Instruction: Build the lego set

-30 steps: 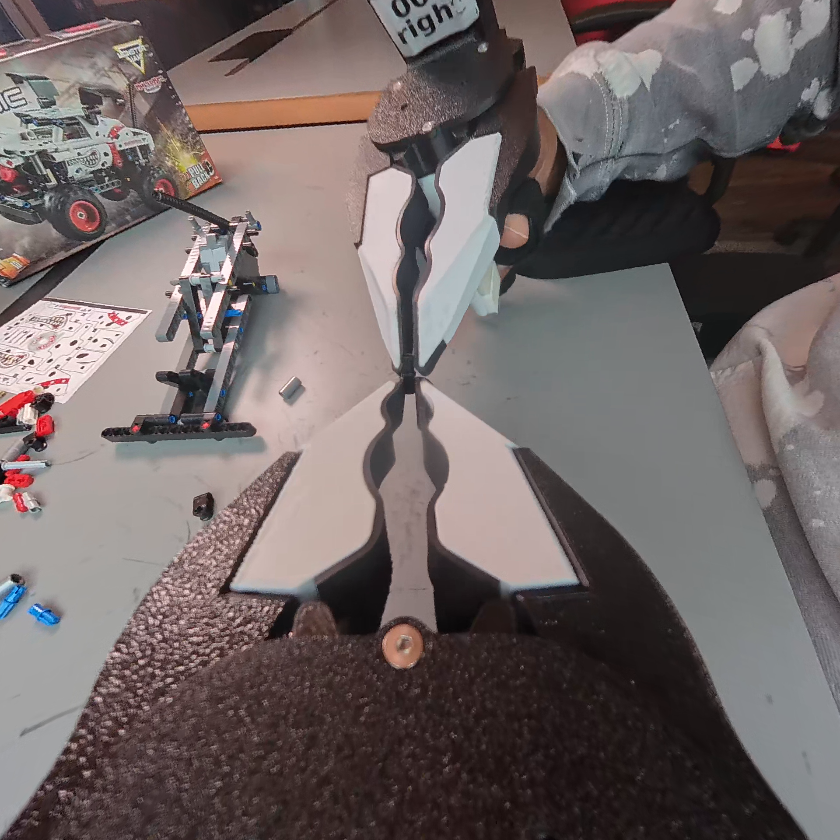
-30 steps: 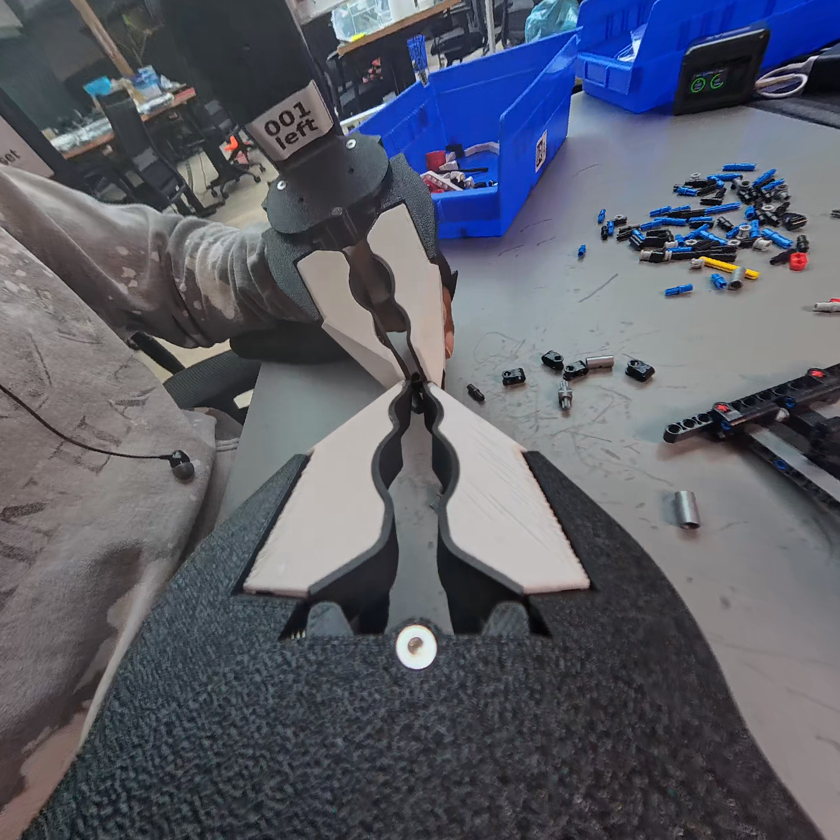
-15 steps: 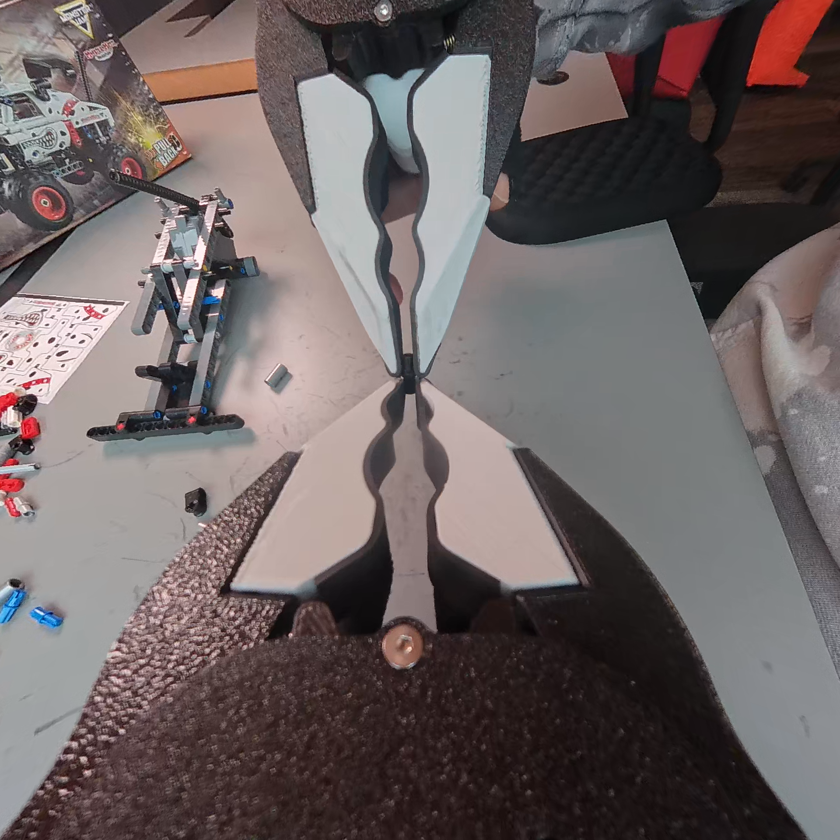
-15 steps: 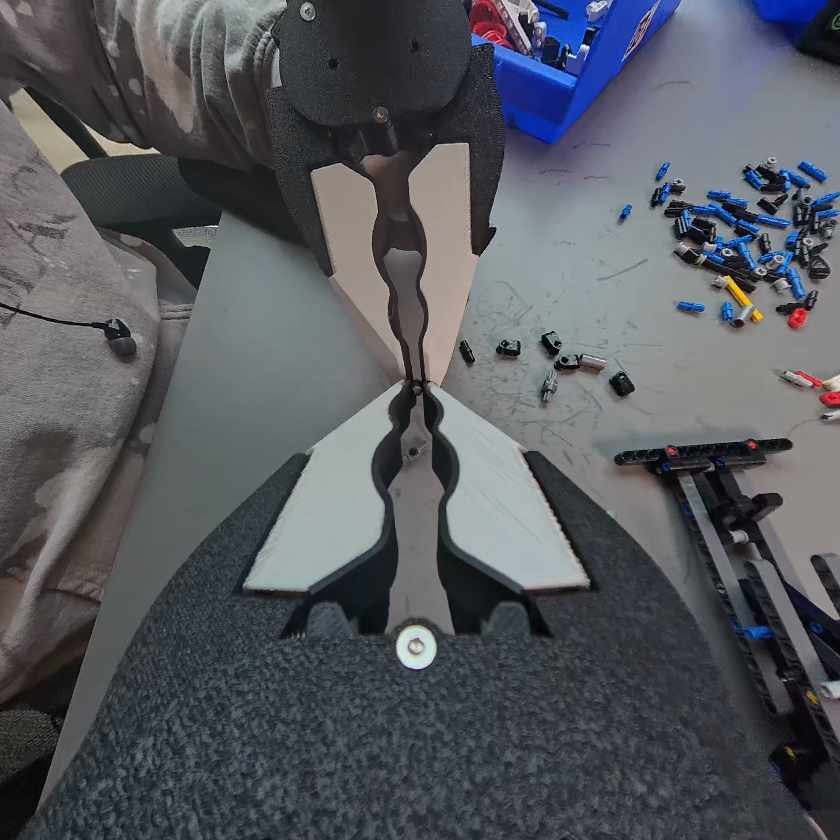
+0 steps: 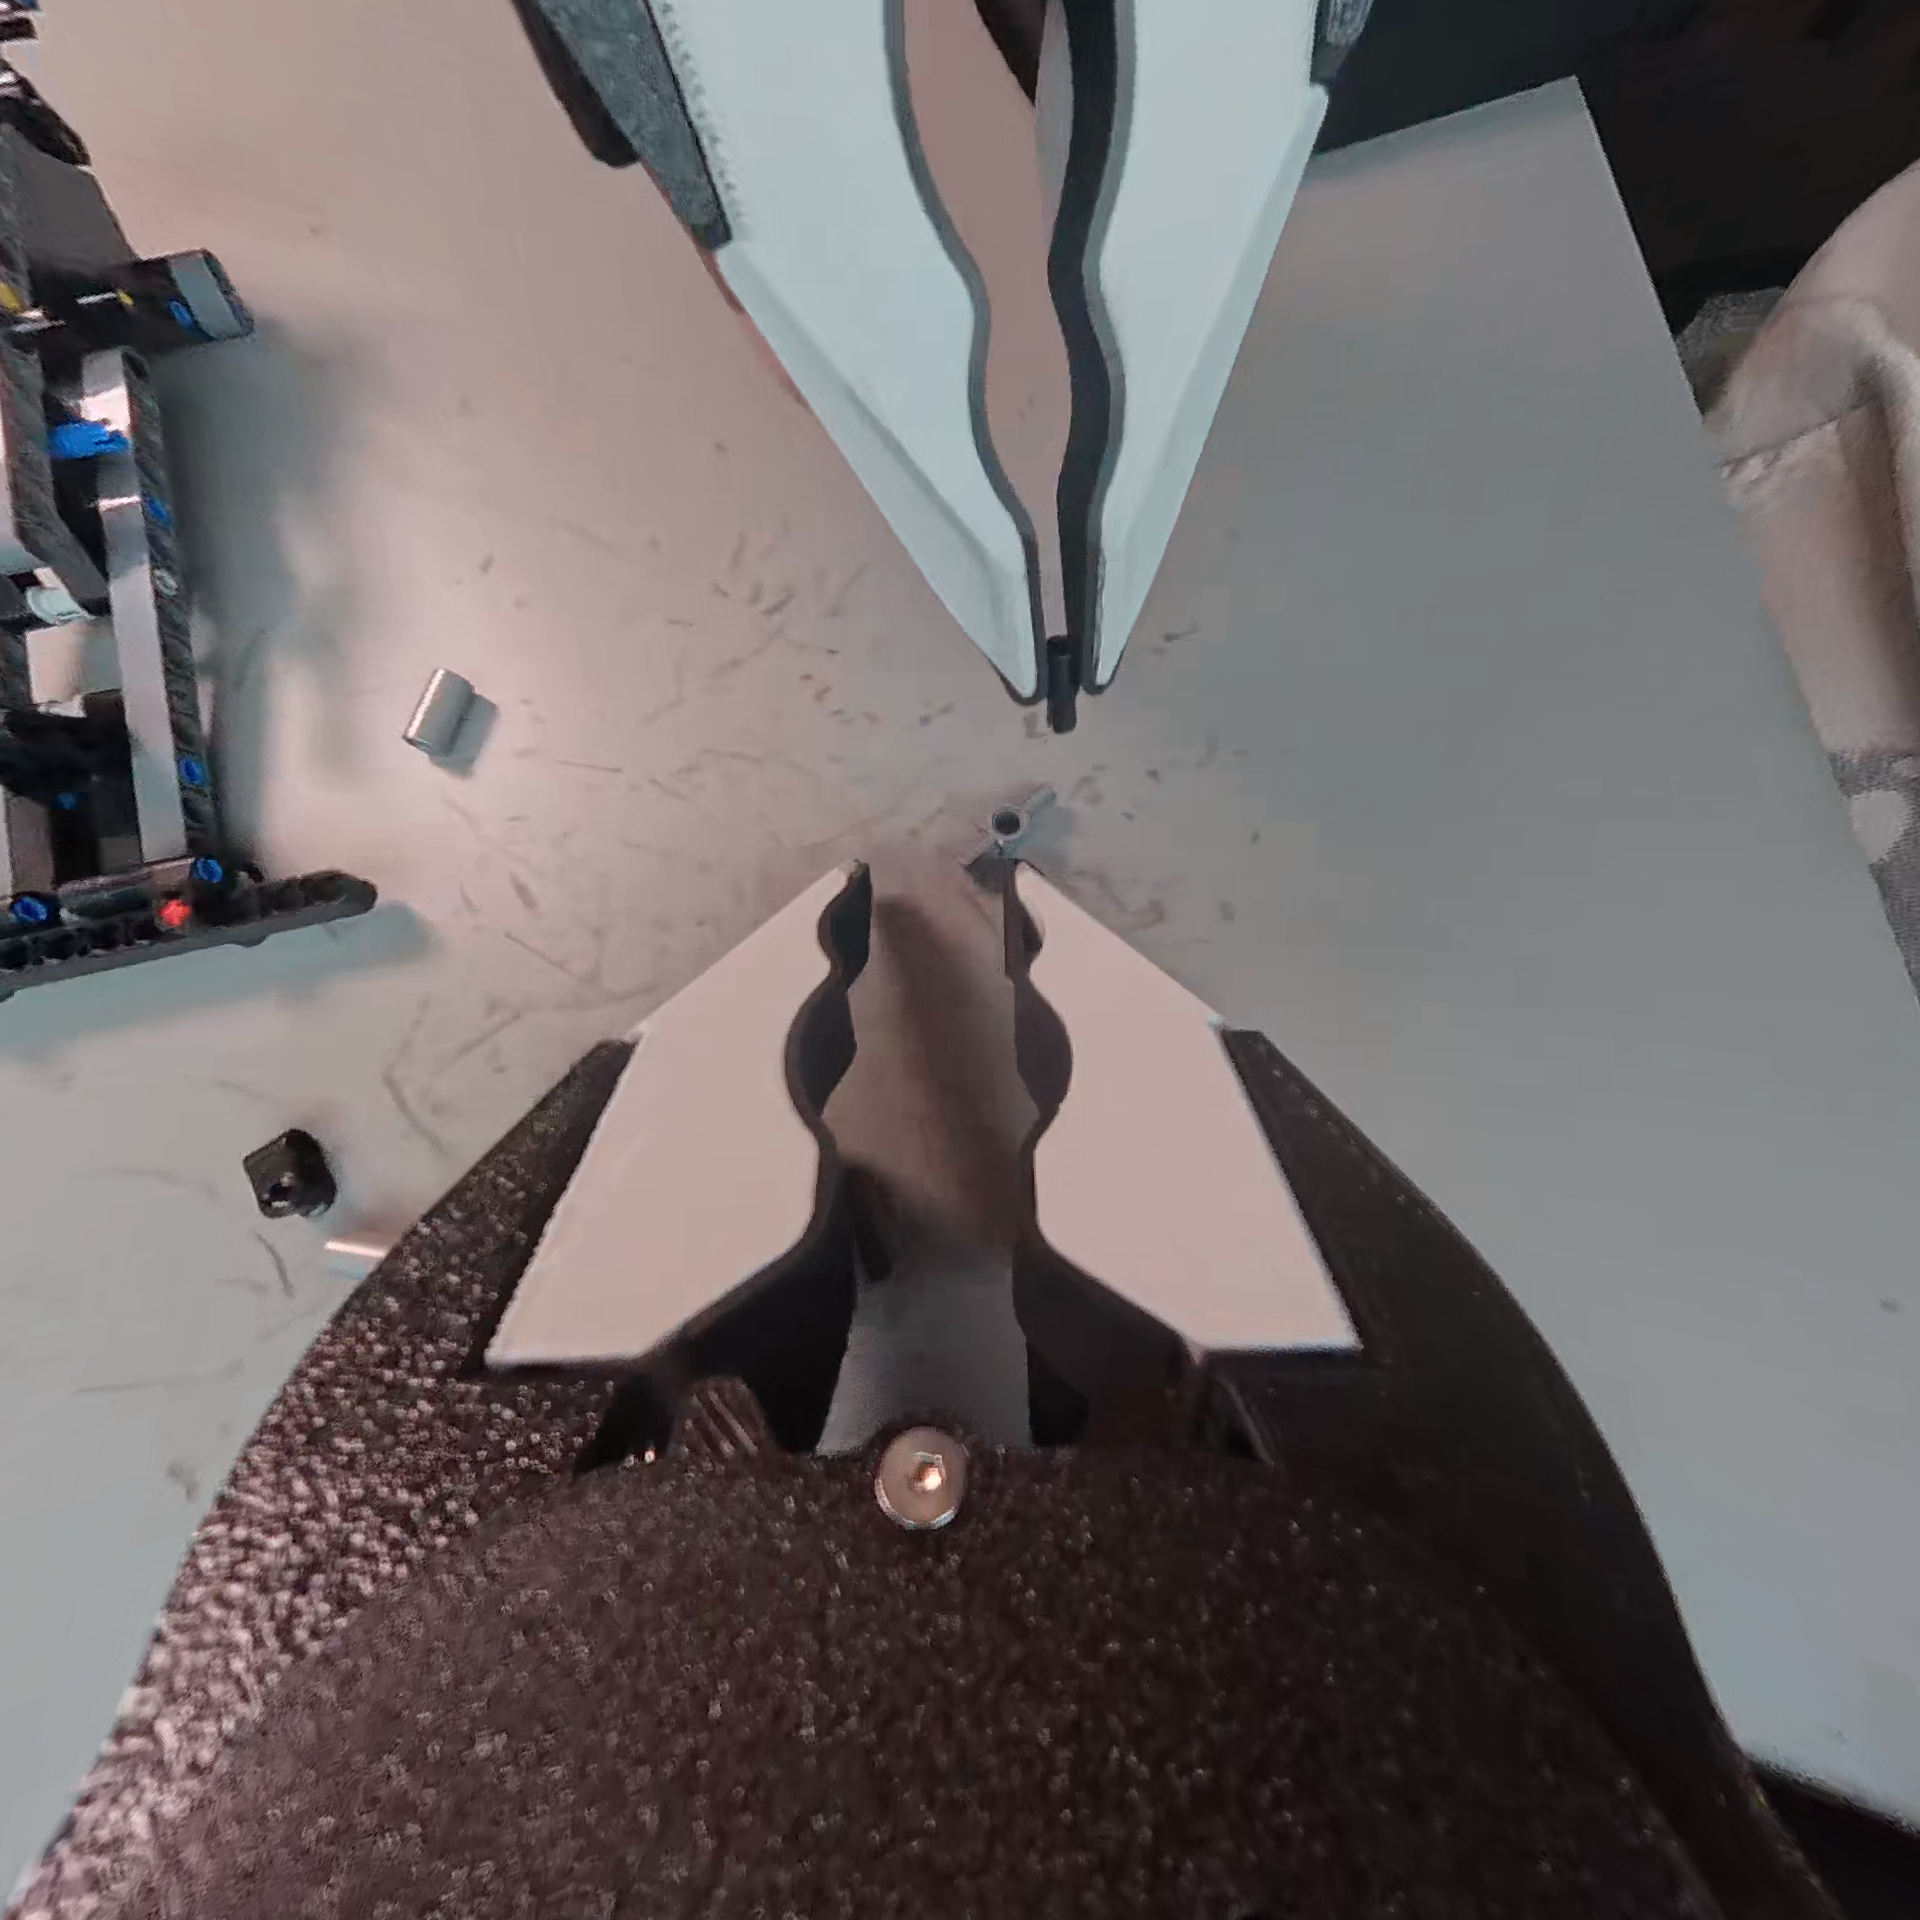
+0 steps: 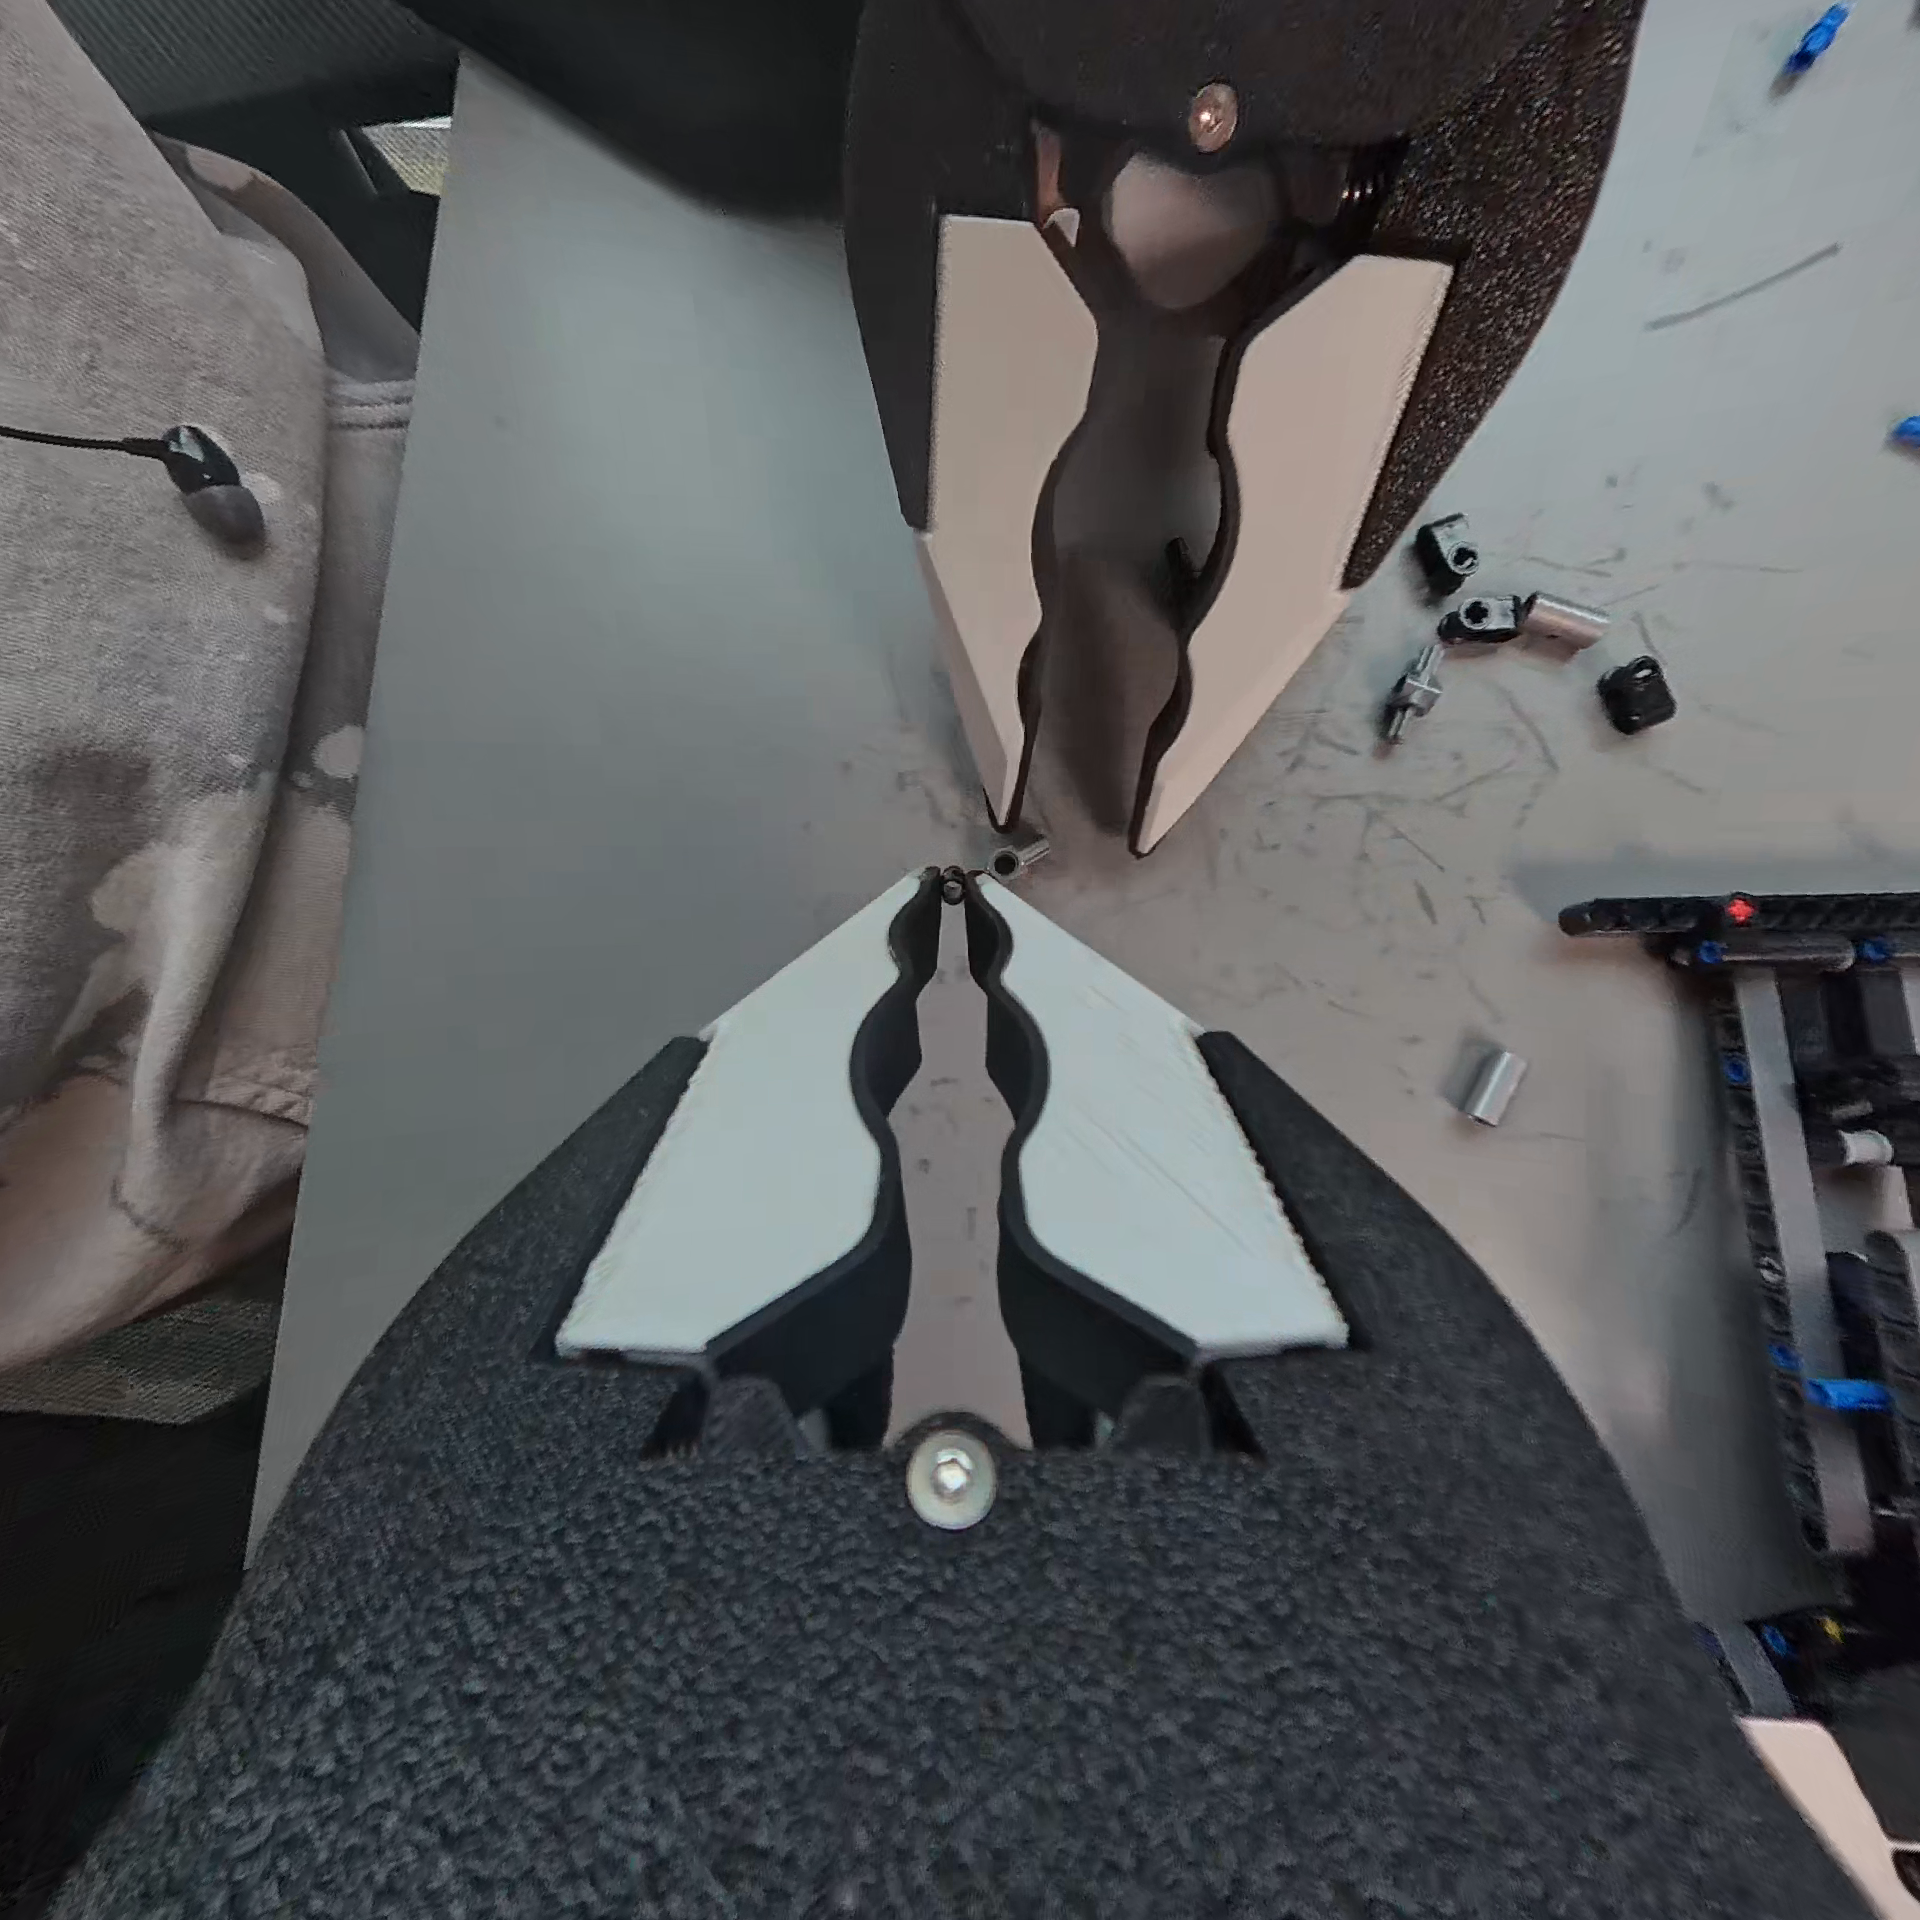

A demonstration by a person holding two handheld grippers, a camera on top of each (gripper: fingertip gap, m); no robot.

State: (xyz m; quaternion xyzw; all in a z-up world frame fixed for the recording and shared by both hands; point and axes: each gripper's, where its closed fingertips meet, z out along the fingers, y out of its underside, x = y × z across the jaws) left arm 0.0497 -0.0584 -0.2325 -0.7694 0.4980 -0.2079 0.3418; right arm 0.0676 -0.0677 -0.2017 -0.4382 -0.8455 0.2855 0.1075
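My left gripper [image 5: 935, 868] is open and holds nothing; it also shows at the top of the right wrist view [image 6: 1070, 831]. A small grey connector [image 5: 1006, 826] sits just off one of its fingertips, over the grey table [image 5: 1403, 623]; I cannot tell whether it rests on the table. It also shows in the right wrist view [image 6: 1013, 859]. My right gripper [image 6: 953, 881] is shut on a small black pin [image 6: 951, 885] and faces the left gripper tip to tip. In the left wrist view the right gripper [image 5: 1060, 675] holds the pin [image 5: 1060, 691] a little apart from the connector.
The part-built black and grey chassis [image 5: 104, 623] lies to one side [image 6: 1787, 1143]. A loose grey sleeve [image 5: 447, 707] [image 6: 1486, 1086] and small black connectors [image 5: 289, 1184] [image 6: 1636, 694] lie near it. The table edge [image 6: 416, 727] and a person's clothing [image 6: 156, 727] are close. The grippers' ends are close to 4 cm from one another.
Both grippers have tipped down close to the table. The left gripper has opened and the grey connector is out of its grip. The right gripper stays shut on the black pin.
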